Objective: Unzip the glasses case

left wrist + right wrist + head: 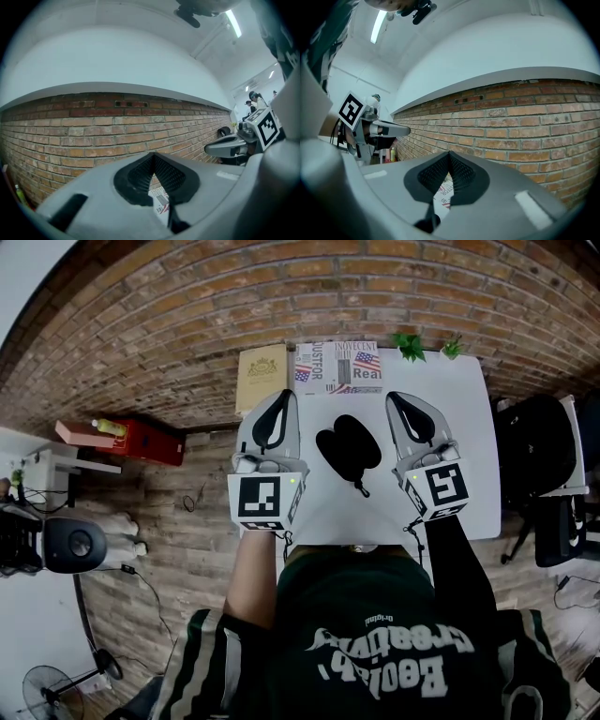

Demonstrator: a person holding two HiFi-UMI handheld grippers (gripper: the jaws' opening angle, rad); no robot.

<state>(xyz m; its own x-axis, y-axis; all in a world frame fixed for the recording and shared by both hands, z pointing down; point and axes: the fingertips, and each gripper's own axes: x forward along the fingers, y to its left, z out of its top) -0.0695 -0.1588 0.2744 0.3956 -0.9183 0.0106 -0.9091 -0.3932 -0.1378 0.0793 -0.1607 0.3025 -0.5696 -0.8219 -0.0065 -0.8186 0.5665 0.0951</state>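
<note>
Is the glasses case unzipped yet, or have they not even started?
Not started, it seems. Done: nothing. The black glasses case lies on the white table and looks closed from the head view. In hand: nothing. The left gripper and right gripper are shut and empty, one on each side of the case, not touching it. Left: hold the case and unzip it.

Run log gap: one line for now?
left gripper: shut, empty | right gripper: shut, empty | black oval glasses case: untouched on white table

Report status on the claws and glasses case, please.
Left claw shut, empty. Right claw shut, empty. Glasses case on white table between them. Nothing blocking.
</note>
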